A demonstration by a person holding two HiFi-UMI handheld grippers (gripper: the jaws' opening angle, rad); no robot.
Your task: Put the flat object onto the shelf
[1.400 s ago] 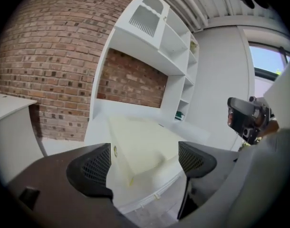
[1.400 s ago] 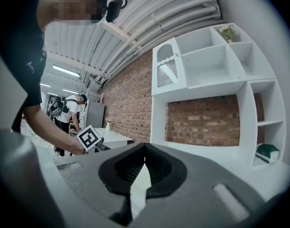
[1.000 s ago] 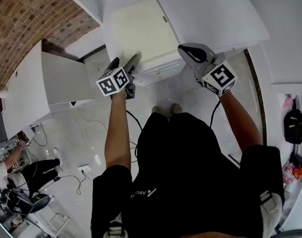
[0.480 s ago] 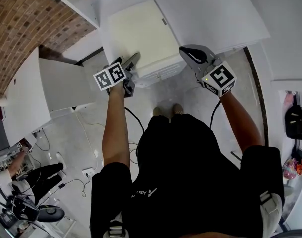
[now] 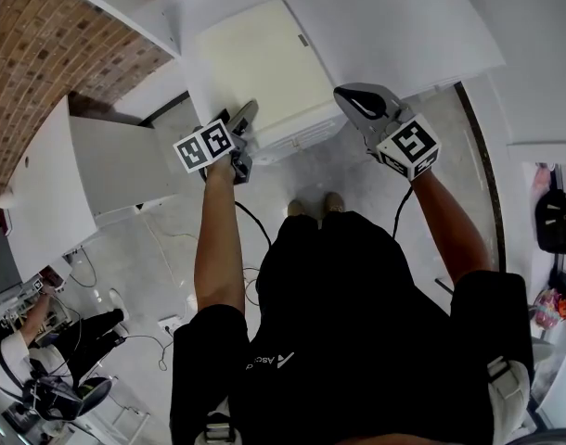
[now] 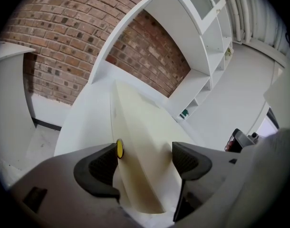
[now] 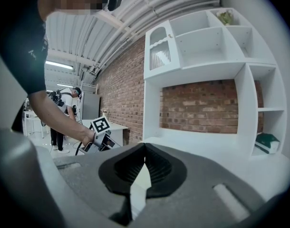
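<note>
1. Panel [image 5: 260,72] lies on the counter [image 5: 385,35], at the person's 12 o'clock; shelf [image 7: 207,46] not yet reached.
2. Left gripper [image 5: 234,119], at the panel's 7 o'clock: jaws have just been closing round its edge, not yet clamped.
3. Right gripper [image 5: 362,102], at its 4 o'clock: closed.

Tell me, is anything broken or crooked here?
Nothing looks broken or spilled. The cream flat board lies flat on the white counter. The left hand-held gripper has its jaws on either side of the board's near edge, and they have just been closing.
</note>
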